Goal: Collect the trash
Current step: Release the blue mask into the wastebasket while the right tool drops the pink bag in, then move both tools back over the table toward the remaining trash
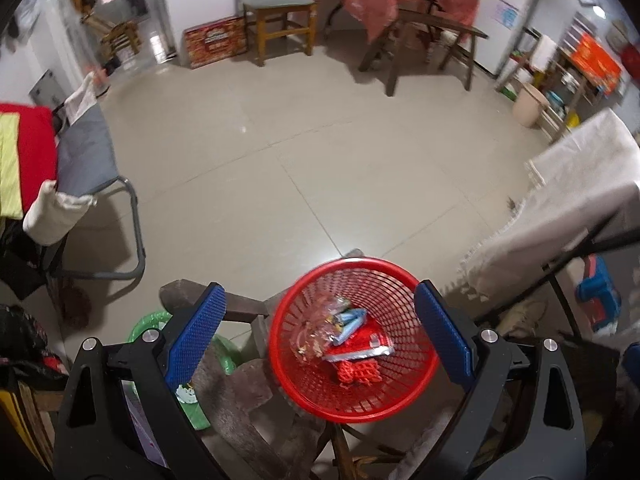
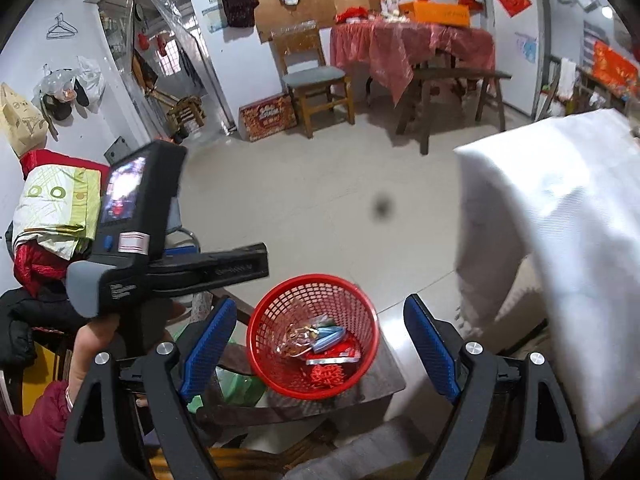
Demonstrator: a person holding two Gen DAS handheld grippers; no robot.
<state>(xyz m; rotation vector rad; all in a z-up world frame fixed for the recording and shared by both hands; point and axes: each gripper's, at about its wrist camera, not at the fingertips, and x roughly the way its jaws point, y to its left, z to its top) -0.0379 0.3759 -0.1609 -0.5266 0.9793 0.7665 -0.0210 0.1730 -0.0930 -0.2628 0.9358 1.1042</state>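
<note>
Both fingers' pairs wide open, empty, over red basket of wrappers; white cloth beside; no legible writing.

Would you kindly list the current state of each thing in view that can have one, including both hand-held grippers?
Left hand-held gripper: open, nothing between its blue pads.
Right hand-held gripper: open, empty.
Red plastic mesh basket: upright, partly filled.
Clear crinkled wrapper: inside the basket.
Red and silver flat packet: lying in the basket.
Red foam net: at the basket's bottom.
Dark wooden stool: upright, carrying the basket.
</note>
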